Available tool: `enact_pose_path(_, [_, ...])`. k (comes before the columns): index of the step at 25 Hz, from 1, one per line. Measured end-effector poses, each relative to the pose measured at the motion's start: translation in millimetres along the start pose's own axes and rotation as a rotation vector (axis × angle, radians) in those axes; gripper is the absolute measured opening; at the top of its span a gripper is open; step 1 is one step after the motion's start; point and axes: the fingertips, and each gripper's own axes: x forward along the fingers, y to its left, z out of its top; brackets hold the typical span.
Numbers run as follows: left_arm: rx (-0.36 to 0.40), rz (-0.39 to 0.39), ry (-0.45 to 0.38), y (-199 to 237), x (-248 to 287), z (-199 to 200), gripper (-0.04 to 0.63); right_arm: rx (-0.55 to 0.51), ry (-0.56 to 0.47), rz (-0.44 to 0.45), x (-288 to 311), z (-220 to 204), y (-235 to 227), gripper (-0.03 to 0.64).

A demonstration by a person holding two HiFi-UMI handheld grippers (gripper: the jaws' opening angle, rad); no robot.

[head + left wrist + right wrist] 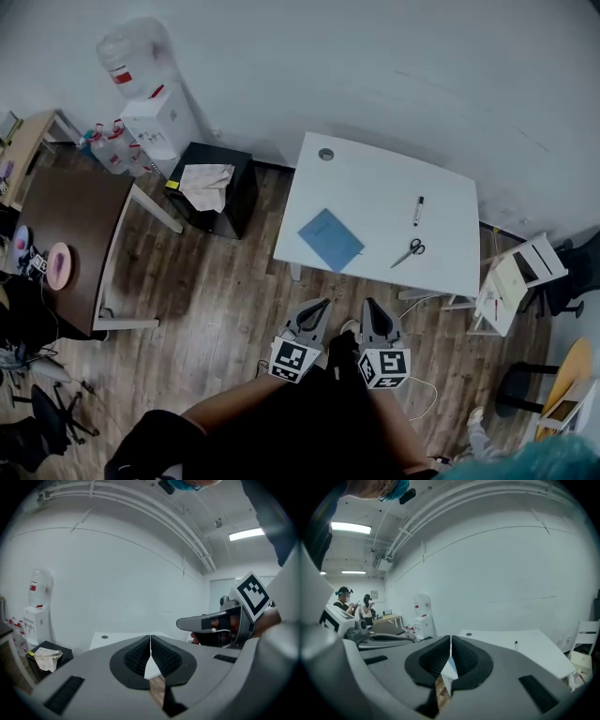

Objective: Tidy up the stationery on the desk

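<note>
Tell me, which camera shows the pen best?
The head view: from above, the whole pen lies plain on the desk. The right gripper view shows it only as a tiny dark mark far off; the left gripper view does not show it.

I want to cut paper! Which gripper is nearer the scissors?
Right. The right gripper is short of the desk, a bit left of the scissors; the left gripper is further left, nearer the blue notebook.

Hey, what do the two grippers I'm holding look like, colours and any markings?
Both are grey plastic with tapered jaws. The left gripper and right gripper each carry a cube of black and white square markers at the back. Inside the jaws are black ribbed pads.
</note>
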Motion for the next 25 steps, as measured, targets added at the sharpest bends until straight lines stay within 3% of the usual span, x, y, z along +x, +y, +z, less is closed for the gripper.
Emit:
enact_pose_path(7, [-0.058,0.039,-0.038,26,35,3,0.015,-0.024,0.006,0.092,42,9,-16,0.032])
enact_pose_path(10, [-0.058,0.075,-0.033,38,58,2,0.015,-0.090,-0.008,0.129,61,14,-25,0.032])
enact_pose_path(17, [-0.169,0.148,0.039,64,107,-17,0.015,-0.062,0.045,0.180,109,6,-62,0.032])
enact_pose_path(25, [-0.188,0.242,0.161,94,148,-56,0.015,-0.052,0.195,0.301,175,-36,-101,0.032])
